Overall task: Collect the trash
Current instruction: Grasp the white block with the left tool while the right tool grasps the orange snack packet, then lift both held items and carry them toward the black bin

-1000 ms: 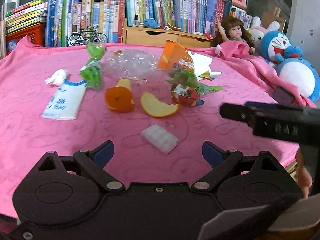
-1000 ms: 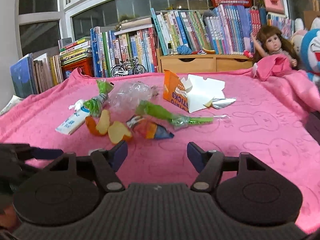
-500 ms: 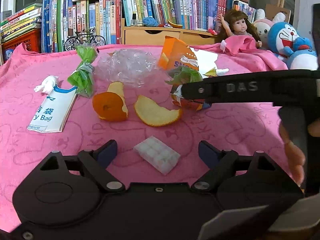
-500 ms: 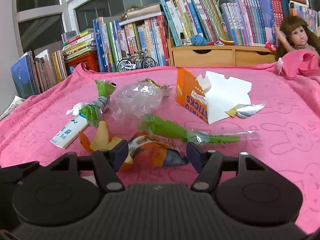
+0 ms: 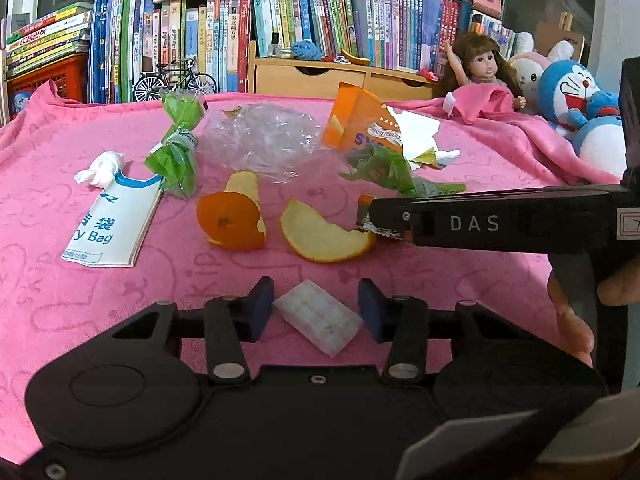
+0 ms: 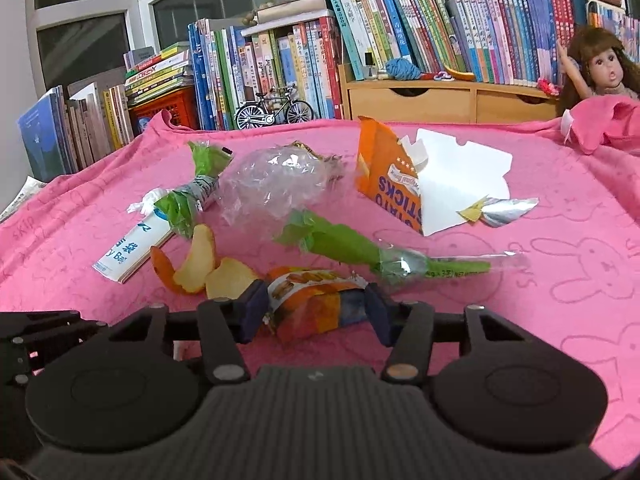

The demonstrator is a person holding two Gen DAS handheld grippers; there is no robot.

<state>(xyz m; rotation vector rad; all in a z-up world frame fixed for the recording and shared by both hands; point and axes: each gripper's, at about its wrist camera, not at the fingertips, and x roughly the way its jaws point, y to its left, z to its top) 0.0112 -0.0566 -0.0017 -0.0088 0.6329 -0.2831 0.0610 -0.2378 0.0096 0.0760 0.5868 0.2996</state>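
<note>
Left gripper (image 5: 316, 312) brackets the blister pack (image 5: 318, 322), unclosed; right gripper (image 6: 314, 312) pinches the wrapper (image 6: 316, 304), low centre. Next: close, lift.

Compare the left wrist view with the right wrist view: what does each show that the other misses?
Left wrist only: a white blister pack between the left gripper fingers, and blue plush toys. Right wrist only: the right gripper closing on an orange snack wrapper, its pads touching both ends. Both: orange peels, clear plastic bag, pink blanket.
</note>
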